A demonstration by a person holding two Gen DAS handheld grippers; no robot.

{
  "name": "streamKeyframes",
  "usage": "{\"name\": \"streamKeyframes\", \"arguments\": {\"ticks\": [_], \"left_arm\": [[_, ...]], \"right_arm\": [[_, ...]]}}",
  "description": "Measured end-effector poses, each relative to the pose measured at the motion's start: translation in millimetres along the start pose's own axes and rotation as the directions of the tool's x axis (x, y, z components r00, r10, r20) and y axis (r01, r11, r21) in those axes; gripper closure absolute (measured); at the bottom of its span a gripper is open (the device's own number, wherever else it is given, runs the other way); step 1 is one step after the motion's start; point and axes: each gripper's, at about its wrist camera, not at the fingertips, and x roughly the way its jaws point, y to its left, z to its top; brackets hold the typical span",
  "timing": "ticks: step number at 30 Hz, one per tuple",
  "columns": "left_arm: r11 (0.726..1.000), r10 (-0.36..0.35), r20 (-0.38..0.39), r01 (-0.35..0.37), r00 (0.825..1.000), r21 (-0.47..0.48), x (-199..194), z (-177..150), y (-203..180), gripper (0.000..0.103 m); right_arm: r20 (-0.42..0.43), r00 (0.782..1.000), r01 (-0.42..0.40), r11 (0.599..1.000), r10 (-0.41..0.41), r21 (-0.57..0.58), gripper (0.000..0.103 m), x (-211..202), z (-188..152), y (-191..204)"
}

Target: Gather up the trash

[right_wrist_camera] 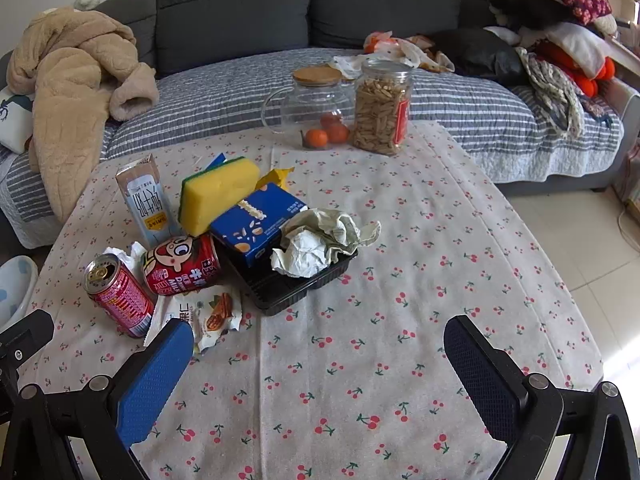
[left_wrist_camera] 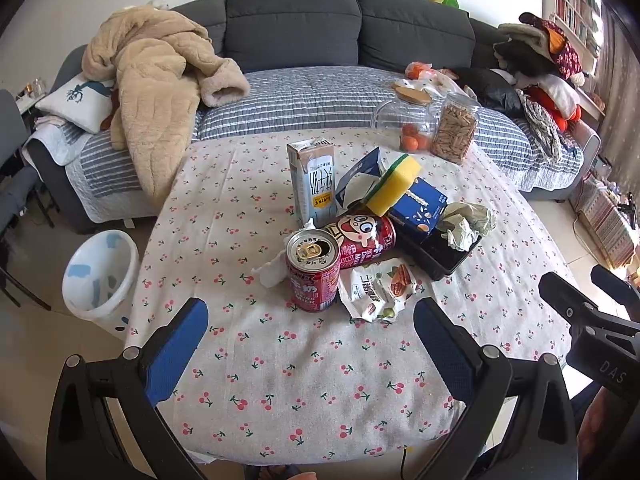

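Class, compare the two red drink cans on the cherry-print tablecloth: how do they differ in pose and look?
The near can stands upright with its opened top showing; the far can lies on its side. The near can shows mostly lettering, while the far can shows a cartoon face. The near can stands by a white tissue; the far can lies against the black tray. Both are red.

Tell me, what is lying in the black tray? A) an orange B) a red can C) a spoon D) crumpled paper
D: crumpled paper sits in the black tray, with a blue box leaning over its far end; the oranges are by the jars and both red cans are on the cloth.
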Motion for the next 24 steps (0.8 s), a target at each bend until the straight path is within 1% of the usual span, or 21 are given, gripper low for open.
{"name": "streamKeyframes", "arguments": {"ticks": [24], "left_arm": [[1.000, -0.009, -0.002, 0.009, 1.000, 0.005, 0.9, 0.4, -1.9, 0.000]], "right_arm": [[0.001, 1.000, 0.005, 1.000, -0.005, 0.001, 0.000, 0.3, 0.5, -2.5]]}}
